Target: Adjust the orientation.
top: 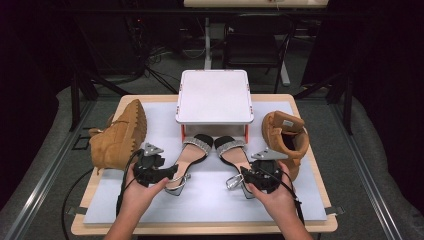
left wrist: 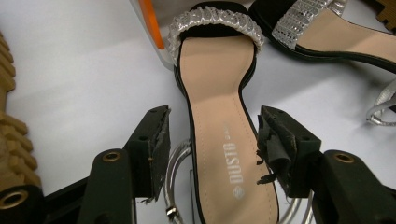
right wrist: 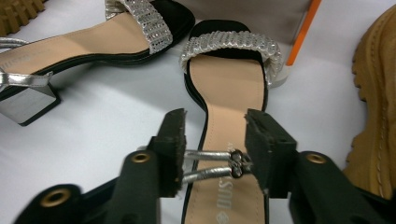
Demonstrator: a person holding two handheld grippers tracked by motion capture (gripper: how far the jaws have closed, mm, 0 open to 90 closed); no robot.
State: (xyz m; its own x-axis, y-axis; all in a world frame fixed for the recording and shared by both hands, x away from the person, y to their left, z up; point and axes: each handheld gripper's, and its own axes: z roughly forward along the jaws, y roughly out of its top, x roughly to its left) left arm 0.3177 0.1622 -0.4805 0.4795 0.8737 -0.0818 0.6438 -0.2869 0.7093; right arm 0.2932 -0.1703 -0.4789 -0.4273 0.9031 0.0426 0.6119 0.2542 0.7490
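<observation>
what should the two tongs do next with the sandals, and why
Probably close both fully, then lift. The left tongs straddle the left sandal at its heel end with gaps either side, so nothing is gripped. The right tongs bracket the right sandal's silver ankle strap, nearly pinching it. Both toes point at the white stand.

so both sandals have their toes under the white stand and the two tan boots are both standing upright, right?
Not quite. The sandals do point under the white stand, but in the high view only the right boot stands upright; the left boot lies on its side, tread showing.
</observation>
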